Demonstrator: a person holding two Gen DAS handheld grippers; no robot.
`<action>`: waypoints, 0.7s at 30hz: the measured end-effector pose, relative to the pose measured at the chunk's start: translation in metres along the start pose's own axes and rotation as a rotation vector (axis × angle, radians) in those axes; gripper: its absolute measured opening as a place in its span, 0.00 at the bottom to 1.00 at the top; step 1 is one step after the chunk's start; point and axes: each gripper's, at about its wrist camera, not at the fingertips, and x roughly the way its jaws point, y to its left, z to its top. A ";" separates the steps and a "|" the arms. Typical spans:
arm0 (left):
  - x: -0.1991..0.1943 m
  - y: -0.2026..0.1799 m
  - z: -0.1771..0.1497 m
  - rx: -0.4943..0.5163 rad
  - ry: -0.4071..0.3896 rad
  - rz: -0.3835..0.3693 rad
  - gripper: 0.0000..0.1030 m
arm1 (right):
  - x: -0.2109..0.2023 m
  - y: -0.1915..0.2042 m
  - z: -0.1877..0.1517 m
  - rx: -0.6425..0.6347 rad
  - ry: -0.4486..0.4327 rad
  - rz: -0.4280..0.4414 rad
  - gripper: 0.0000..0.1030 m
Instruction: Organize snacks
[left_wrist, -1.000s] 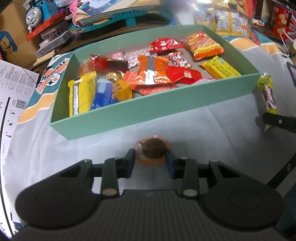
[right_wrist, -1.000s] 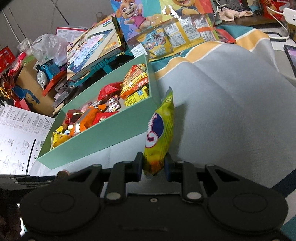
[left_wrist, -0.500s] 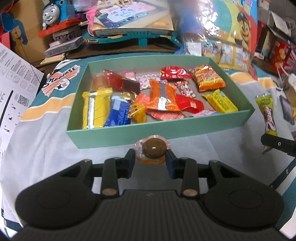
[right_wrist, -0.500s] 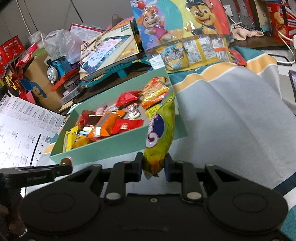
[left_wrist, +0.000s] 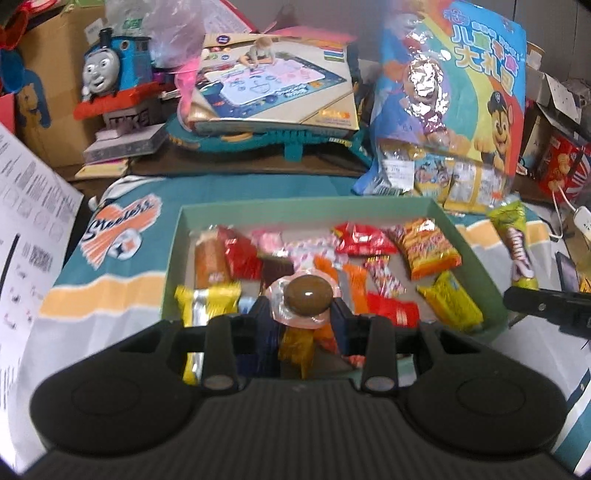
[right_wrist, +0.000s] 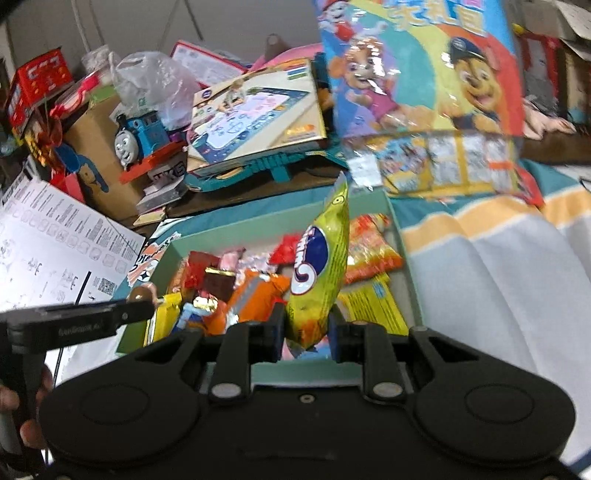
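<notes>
Each tool is built of matte black plastic: the left tool (left_wrist: 300, 319) and right tool (right_wrist: 306, 326) both show two round housings, ribbed bodies and silver rivets on the finger arms. Faint grey lettering marks the left tool's side. Bare skin of the left hand (right_wrist: 22, 413) is seen.

Blue toy train (left_wrist: 110, 70) left of drawing-mat box (left_wrist: 273, 92); printed sheet (right_wrist: 55, 236) far left.

I see soft, even indoor light, moderately bright, with no hard shadows. Glare whitens the foil gift bag (left_wrist: 428, 85) at far right. Both fisheye views bend and darken at the corners. The right view smears, blurring the snack box (right_wrist: 412, 266).
</notes>
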 end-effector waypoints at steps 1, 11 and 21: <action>0.005 0.000 0.006 0.009 0.000 -0.004 0.34 | 0.005 0.002 0.003 -0.016 0.007 0.000 0.22; 0.058 0.006 0.040 0.001 0.031 -0.008 0.34 | 0.065 0.012 0.025 -0.078 0.087 -0.010 0.22; 0.101 0.000 0.039 0.002 0.084 0.077 1.00 | 0.087 -0.001 0.026 -0.022 0.068 0.015 1.00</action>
